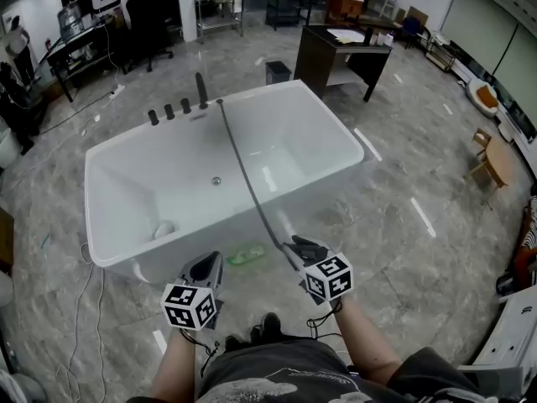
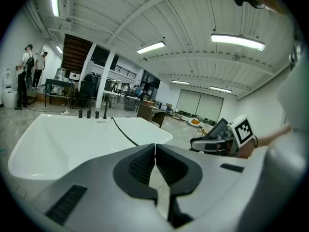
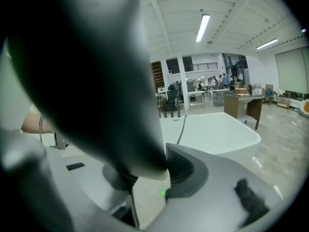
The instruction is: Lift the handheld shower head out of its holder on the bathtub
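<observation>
**Right tool** (image 3: 161,170): closed on the handheld shower head (image 3: 96,71). In the right gripper view the dark body of the head fills the upper left. Its lower end sits clamped between the ribbed pads (image 3: 179,166).

**Left tool** (image 2: 155,166): jaws together, tips meeting, nothing between them. In the head view it is held to the left of the right tool and apart from it, on the person's side of the tub.

**Bathtub** (image 1: 126,154): white and freestanding, on a grey marbled floor (image 1: 403,183). A drain (image 1: 216,180) shows in the middle of the basin. A row of black fittings (image 1: 169,112) stands on the far rim.

**Hose** (image 1: 243,170): dark and thin. It starts at the far rim just beside the black fittings. From there it runs diagonally over the basin, crosses the near rim and ends at the right tool.

**Position of the shower head**: away from the far rim and the fittings. It is held at the near side of the tub, towards the right end of the near rim, on the person's side. In the head view the right tool covers most of it, and only the hose end entering the jaws can be made out. The holder itself cannot be told apart from the other fittings at this size.
</observation>
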`<state>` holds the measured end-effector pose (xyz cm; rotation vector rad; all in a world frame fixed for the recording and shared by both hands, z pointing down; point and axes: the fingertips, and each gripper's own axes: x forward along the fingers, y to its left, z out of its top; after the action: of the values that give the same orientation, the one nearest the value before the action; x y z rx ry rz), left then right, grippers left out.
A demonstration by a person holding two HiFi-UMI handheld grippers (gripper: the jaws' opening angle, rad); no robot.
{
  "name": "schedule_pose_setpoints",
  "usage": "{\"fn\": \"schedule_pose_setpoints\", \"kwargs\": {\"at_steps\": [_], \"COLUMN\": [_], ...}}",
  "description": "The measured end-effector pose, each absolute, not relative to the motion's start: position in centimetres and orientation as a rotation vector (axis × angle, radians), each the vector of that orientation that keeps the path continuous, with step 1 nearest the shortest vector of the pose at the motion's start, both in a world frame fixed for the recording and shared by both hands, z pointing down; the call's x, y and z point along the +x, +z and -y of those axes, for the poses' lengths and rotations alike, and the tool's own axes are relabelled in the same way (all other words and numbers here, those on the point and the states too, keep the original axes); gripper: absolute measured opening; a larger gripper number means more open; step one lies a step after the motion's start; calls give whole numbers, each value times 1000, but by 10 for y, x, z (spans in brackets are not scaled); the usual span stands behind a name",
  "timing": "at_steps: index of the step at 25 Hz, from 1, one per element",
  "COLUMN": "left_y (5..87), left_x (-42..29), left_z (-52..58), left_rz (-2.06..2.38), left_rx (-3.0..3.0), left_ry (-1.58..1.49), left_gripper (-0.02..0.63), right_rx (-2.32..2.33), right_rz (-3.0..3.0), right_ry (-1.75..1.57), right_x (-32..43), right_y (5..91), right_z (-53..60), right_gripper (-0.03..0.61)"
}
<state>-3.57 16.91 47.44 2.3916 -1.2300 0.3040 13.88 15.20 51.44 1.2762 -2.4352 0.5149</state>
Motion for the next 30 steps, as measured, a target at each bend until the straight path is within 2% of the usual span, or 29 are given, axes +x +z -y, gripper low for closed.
{"fn": "schedule_pose_setpoints", "kwargs": {"at_steps": [13, 30], "left_y": [470, 462], "left_x": [-73, -58], "left_z": [-197, -193], "left_rz": [1248, 1271], "left_rx": [2392, 2399], "left_ry": [252, 252], "left_gripper": [15, 15], "right_rx": [1313, 1332], "right_rz": [2412, 2425], "right_ry": [425, 432], "right_x": [108, 123], "right_y": [503, 497], "right_z": [-160, -152], "right_gripper": [129, 129]}}
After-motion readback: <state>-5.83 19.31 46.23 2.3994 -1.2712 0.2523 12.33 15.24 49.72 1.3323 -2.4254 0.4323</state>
